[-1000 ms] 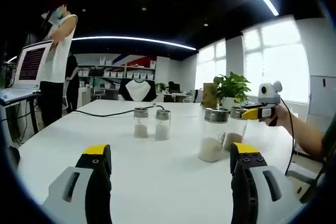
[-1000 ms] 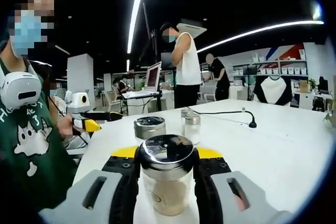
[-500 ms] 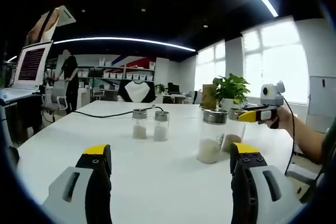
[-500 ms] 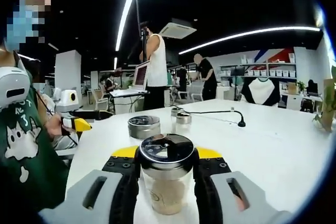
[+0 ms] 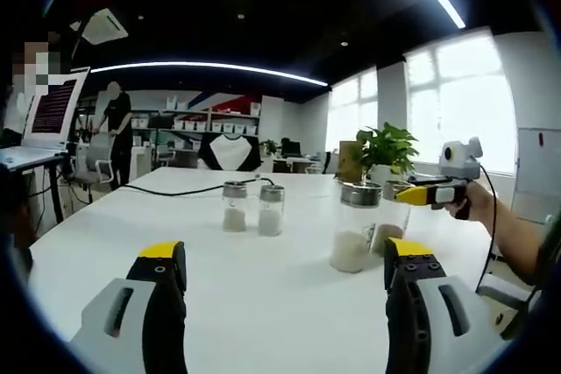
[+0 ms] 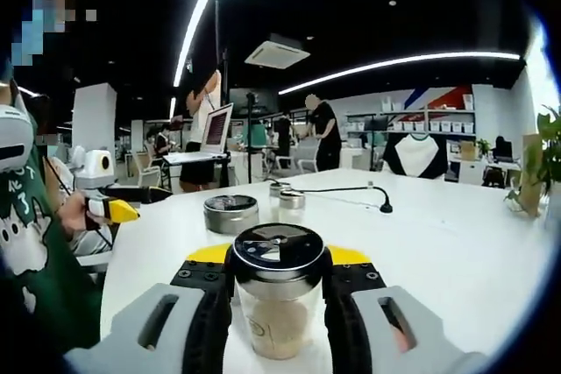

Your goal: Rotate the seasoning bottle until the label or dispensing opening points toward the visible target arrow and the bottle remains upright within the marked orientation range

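Four powder-filled jars (image 5: 355, 227) on white table (image 5: 263, 295)

Left claw (image 5: 280, 273) agape, right claw (image 6: 279, 291) clamped

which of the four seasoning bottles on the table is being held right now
The large seasoning bottle with brownish powder, clamped between the jaws of the right hand-held gripper. The other large bottle beside it and the two small shakers stand free on the white table.
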### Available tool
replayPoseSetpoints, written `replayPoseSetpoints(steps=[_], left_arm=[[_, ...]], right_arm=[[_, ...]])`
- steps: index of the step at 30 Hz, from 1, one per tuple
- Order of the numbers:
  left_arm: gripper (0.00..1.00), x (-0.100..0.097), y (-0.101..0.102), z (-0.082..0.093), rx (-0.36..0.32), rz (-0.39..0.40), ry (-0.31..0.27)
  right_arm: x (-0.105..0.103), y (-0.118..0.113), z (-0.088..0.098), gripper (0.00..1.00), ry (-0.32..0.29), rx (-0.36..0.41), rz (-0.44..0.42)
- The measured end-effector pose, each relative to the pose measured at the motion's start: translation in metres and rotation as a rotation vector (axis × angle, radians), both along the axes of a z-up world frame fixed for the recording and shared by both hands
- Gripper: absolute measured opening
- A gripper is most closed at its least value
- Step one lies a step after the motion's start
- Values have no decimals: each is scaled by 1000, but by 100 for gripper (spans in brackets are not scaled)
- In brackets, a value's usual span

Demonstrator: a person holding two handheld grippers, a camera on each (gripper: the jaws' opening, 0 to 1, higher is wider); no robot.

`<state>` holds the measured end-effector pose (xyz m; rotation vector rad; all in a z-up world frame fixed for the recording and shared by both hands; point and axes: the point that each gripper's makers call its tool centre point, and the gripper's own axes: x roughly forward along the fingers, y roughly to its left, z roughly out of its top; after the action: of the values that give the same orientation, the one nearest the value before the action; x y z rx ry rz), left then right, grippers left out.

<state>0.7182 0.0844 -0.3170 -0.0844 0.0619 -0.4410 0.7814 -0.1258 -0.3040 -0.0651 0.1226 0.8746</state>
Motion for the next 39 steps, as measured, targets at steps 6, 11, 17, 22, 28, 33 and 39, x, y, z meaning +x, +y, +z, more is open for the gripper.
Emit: replayPoseSetpoints(steps=[6, 11, 17, 22, 28, 33, 39], left_arm=[[99, 0, -4, -2, 8, -16, 5], [99, 0, -4, -1, 5, -14, -1], [99, 0, -1, -2, 4, -6, 1], [99, 0, -2, -3, 4, -6, 4], [98, 0, -3, -3, 3, -12, 8], [98, 0, -2, -2, 0, -9, 5], [98, 1, 0, -3, 2, -4, 7]], right_arm=[[0, -1, 0, 38, -9, 6, -58], [-2, -1, -1, 38, -23, 14, -123], [-5, 2, -1, 38, -31, 14, -167], [-6, 4, -2, 38, -34, 18, -188], [-7, 5, -2, 38, -38, 27, -217], [-5, 4, -1, 38, -42, 27, -236], [-7, 7, -1, 38, -46, 33, -253]])
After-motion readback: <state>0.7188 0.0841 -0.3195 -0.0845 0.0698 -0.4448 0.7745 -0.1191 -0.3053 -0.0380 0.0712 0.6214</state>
